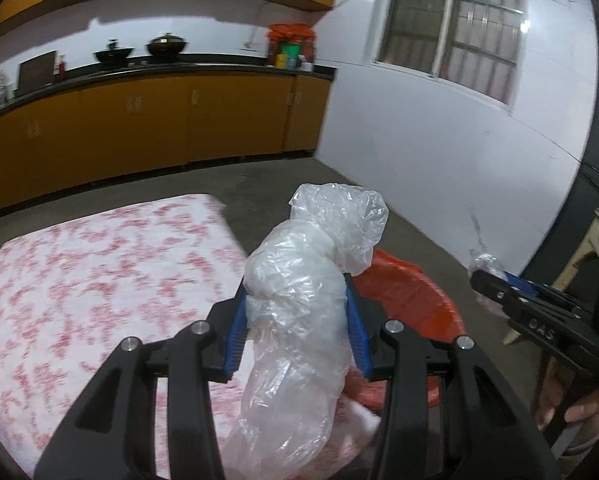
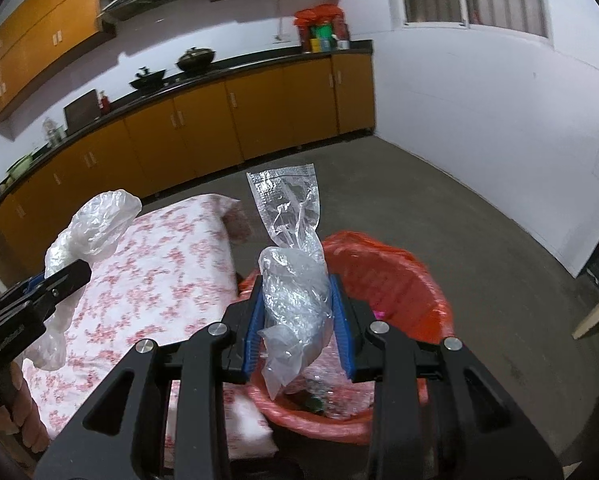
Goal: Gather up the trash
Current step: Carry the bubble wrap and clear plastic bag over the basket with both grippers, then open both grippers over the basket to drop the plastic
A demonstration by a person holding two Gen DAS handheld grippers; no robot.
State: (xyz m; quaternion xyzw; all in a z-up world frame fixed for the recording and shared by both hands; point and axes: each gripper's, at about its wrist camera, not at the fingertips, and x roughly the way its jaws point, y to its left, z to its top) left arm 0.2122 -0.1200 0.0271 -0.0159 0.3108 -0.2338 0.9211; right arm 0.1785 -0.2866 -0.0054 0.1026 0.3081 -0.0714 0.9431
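While both tilt downward, left gripper (image 1: 297,322) clamps milky bag (image 1: 299,300), right gripper (image 2: 298,322) — clear bag (image 2: 295,280)

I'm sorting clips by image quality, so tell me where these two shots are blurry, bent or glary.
Left wrist view: the floral tablecloth is motion-smeared, while the white plastic bag in the jaws stays sharp; a small glare spot sits on the white wall. Right wrist view: fisheye bends the counter into a curve, corners go dark, and the clear plastic bag is crisp.

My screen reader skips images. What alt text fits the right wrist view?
The right gripper pinches a crumpled clear plastic bag above a red-lined bin, beside a floral-covered table. At left, the left gripper holds a whitish bag.
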